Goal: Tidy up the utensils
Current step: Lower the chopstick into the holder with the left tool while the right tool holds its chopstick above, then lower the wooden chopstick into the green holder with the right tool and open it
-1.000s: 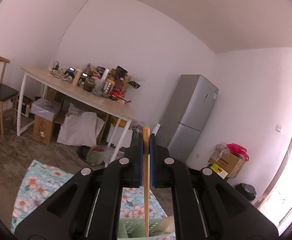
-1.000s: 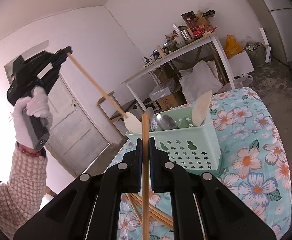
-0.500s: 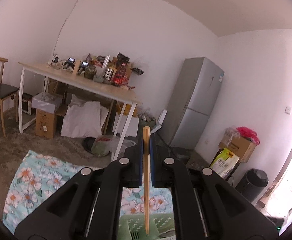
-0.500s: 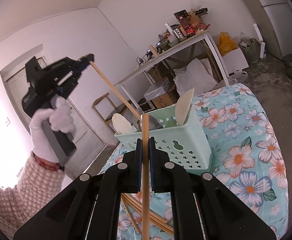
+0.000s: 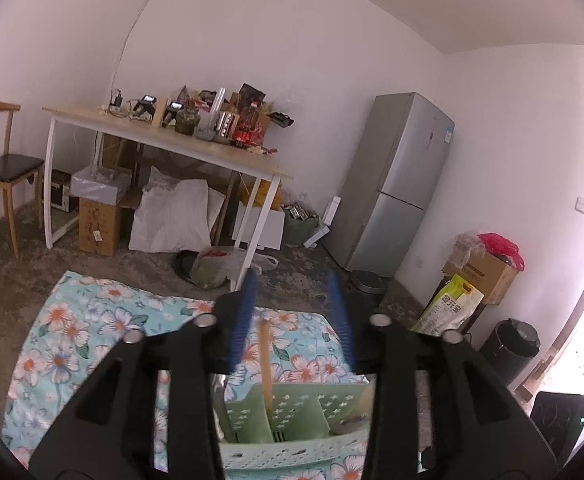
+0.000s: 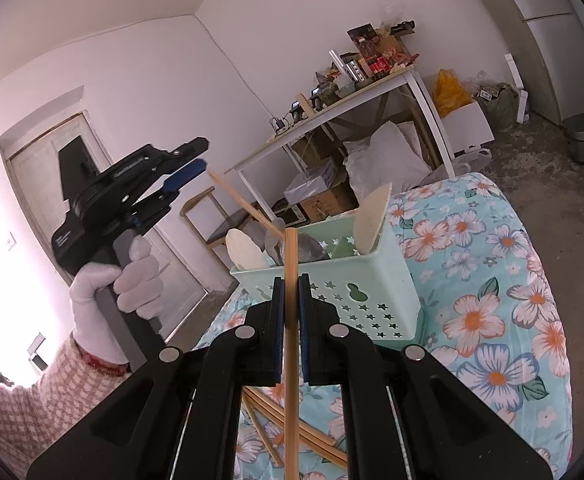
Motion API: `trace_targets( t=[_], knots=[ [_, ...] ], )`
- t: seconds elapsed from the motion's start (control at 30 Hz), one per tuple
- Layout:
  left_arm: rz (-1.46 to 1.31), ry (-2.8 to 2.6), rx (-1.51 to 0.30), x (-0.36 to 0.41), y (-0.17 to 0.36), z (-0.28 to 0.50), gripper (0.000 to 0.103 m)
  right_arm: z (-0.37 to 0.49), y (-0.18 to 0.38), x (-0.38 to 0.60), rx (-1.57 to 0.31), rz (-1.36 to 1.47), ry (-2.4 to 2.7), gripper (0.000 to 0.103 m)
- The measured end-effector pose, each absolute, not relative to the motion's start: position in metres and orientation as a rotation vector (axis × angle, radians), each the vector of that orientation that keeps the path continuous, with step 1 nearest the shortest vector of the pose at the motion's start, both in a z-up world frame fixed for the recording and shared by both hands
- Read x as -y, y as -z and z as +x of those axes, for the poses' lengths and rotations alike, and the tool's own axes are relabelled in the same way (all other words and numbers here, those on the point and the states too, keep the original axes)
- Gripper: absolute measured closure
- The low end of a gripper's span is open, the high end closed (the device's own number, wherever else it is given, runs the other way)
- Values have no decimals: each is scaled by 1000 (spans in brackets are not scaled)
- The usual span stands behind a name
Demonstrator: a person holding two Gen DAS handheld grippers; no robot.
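Note:
A mint-green plastic basket (image 6: pixel 371 292) stands on the floral cloth and holds wooden spoons (image 6: pixel 371 216) and a metal spoon (image 6: pixel 311 250). Held by a white-gloved hand, my left gripper (image 5: pixel 292 280) hovers above the basket (image 5: pixel 292 456) with its jaws opening. A chopstick (image 5: pixel 266 360) stands free between them, its lower end in the basket. From the right wrist view, that chopstick (image 6: pixel 244 206) leans out of the basket just below the left gripper (image 6: pixel 203 155). My right gripper (image 6: pixel 291 300) is shut on another chopstick (image 6: pixel 290 264), upright in front of the basket. Several loose chopsticks (image 6: pixel 311 436) lie on the cloth beneath it.
The floral cloth (image 6: pixel 491 280) covers the work surface. Behind it are a cluttered white-legged table (image 5: pixel 164 140) with boxes and bags underneath, a wooden chair (image 5: pixel 0 168), a grey fridge (image 5: pixel 403 184), a bin (image 5: pixel 511 344) and a door (image 6: pixel 52 168).
The left gripper came down toward the basket and its jaws parted, letting go of the chopstick, which now rests in the basket. The right gripper kept still, holding its chopstick.

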State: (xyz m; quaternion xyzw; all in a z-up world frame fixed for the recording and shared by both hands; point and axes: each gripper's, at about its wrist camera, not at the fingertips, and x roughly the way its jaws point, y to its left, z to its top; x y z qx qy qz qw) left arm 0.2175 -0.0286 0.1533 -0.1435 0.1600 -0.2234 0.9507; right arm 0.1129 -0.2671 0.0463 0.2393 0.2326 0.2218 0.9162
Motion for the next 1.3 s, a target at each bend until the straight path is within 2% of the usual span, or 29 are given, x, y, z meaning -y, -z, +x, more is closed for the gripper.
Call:
trace_targets(
  t=[0.13,0.43,0.73,1.0,1.3],
  knots=[
    [-287,448,-316,17,-156,195,46,112,-52,261,-471,479,-458,96],
    [-224,502,-362,-4,-132,134,32,115,-64,234,-472,449,-486,96],
    [-214,571,-465,-17,-85,91,31,118,-70,200,-525,416,-530,96],
    [-274,602,-514,-29,-67,79,31,125,-68,183,-587,418,-549,96],
    [-285,618,-531,-31,-61,72,31,140,-35,162,-829,387,-614,96]
  ],
)
